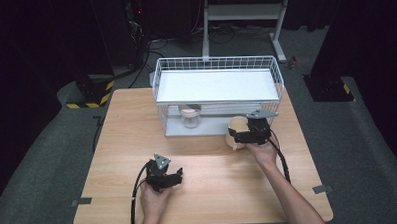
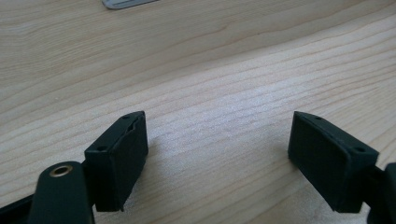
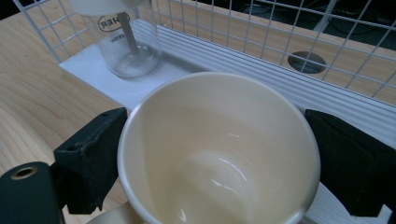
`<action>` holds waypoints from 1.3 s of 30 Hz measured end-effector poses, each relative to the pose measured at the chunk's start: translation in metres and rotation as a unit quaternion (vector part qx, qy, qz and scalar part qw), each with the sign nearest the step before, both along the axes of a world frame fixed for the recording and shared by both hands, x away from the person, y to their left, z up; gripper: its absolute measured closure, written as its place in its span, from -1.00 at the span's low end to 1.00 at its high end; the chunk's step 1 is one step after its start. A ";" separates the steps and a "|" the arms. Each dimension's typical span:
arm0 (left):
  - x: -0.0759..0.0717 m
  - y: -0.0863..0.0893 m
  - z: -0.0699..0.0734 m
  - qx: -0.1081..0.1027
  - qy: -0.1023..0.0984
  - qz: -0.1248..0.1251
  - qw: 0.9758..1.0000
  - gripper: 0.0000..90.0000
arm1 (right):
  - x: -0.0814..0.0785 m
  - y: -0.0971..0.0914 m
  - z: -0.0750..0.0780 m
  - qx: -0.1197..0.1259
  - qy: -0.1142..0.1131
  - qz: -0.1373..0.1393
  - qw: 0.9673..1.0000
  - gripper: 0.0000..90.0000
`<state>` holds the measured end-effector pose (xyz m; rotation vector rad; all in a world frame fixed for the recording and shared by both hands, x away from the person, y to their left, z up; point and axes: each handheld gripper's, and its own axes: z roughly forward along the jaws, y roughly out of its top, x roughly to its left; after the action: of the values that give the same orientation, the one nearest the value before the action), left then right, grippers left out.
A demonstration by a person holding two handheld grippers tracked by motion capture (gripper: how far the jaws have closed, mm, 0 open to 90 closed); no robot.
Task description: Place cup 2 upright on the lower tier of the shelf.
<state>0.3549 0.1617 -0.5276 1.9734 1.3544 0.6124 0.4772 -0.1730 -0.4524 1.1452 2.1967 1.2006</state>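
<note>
Dark curtains and cables ring a pale wooden table (image 1: 137, 129), and at the upper middle of the high view a white wire rack (image 1: 218, 94) stands on it with a solid top shelf and a lower shelf beneath. On that lower shelf, left of centre, sits a clear lidded jar (image 1: 190, 116); in the right gripper view it shows at the upper left (image 3: 127, 44).

At the right of the high view the right gripper (image 1: 247, 136) holds a cream mug (image 1: 237, 132) just in front of the rack's lower right opening. In the right gripper view its black jaws press on either side of the mug's wall (image 3: 219, 149), the open mouth turned toward the camera.

The work in hand looks like setting the mug onto the lower shelf. To do it well, bring the mug upright before it goes in, keep it low enough to pass under the top shelf, and steer it to the bare part right of the jar so the two do not knock. Let go only once the base rests flat.

Lower left of centre, the left gripper (image 1: 164, 176) rests on the table, jaws apart on bare wood with nothing between them (image 2: 217, 149)
</note>
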 end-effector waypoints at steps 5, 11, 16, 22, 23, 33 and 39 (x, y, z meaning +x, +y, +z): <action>0.000 0.000 0.000 -0.001 0.000 0.001 1.000 -0.54 | 0.005 0.003 0.006 -0.009 -0.007 -0.003 1.000 -0.78; 0.000 0.000 0.000 -0.006 0.000 0.003 1.000 -0.53 | 0.011 0.007 0.001 -0.018 -0.006 -0.011 1.000 -0.78; 0.000 0.000 0.000 -0.005 0.000 0.005 1.000 -0.52 | 0.018 0.011 0.001 -0.030 -0.012 -0.010 0.999 -0.78; 0.000 0.000 0.000 -0.004 0.000 0.004 1.000 -0.52 | 0.022 0.014 -0.002 -0.020 -0.015 -0.017 1.000 -0.78; 0.000 0.000 0.000 -0.004 0.000 0.004 1.000 -0.52 | 0.023 0.013 -0.002 -0.019 -0.015 -0.017 1.000 -0.78; 0.000 0.000 0.000 -0.004 0.000 0.005 1.000 -0.52 | 0.031 0.010 -0.009 -0.006 -0.039 -0.022 0.999 -0.78; 0.000 0.000 0.000 -0.004 0.000 0.005 1.000 -0.52 | 0.035 0.010 -0.013 -0.007 -0.055 -0.029 0.998 -0.79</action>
<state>0.3545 0.1614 -0.5277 1.9623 1.3645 0.6104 0.5118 -0.1629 -0.4653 1.1032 2.0734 1.1922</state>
